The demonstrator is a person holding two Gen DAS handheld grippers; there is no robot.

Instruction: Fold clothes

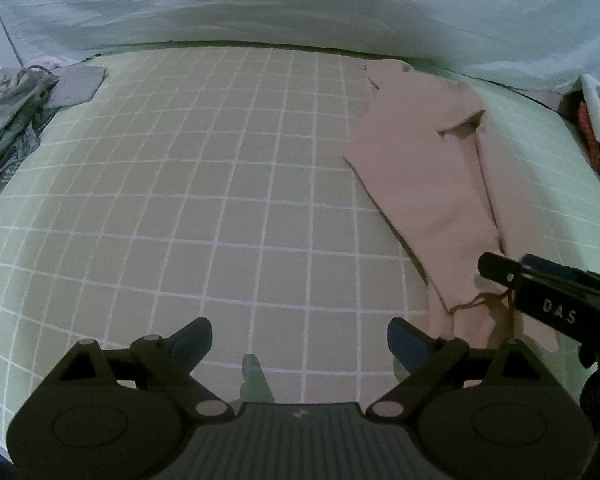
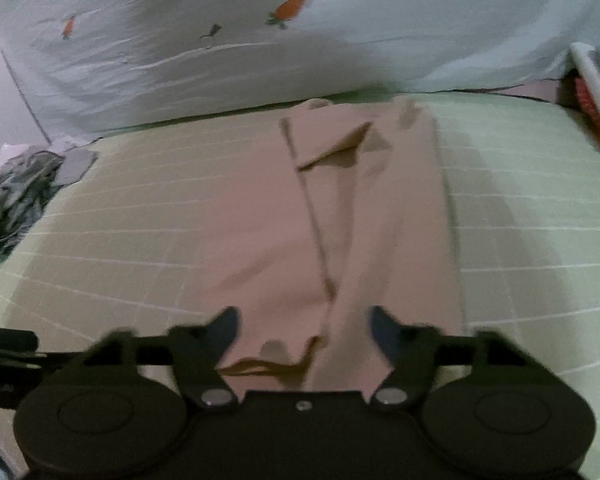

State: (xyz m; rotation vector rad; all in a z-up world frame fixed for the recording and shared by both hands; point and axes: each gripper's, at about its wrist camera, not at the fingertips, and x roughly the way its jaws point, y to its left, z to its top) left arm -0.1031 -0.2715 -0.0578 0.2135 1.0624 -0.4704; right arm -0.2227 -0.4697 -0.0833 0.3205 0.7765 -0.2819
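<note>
lying lengthwise on the green checked bed sheet [image 1: 220, 208] is a pair of pink trousers [image 2: 340, 220], its legs folded one over the other and running from the near edge of the bed toward the far edge, where a pale duvet [image 1: 260, 8] printed with orange carrots is heaped up. in the left wrist view the trousers sit on the right part of the sheet, and their near end with a thin drawstring [image 1: 480, 300] lies just beside the left gripper's right finger. a small flap of cloth is turned up near the far end of the trousers.

the left gripper [image 1: 300, 338] hangs over bare sheet near the near edge, its two fingers spread wide with nothing between them. the right gripper [image 2: 304, 326] is over the near end of the trousers, its fingers also spread apart, one on each side of the cloth's middle seam; whether the tips touch the fabric cannot be told, as this view is blurred. the right gripper's black body, lettered "das", shows at the right edge of the left wrist view, over the trousers' near end.

at the far left corner of the bed lies a crumpled heap of grey clothes [image 1: 16, 120]. at the far right corner a white and red item [image 1: 592, 132] shows, too cut off to make out.
</note>
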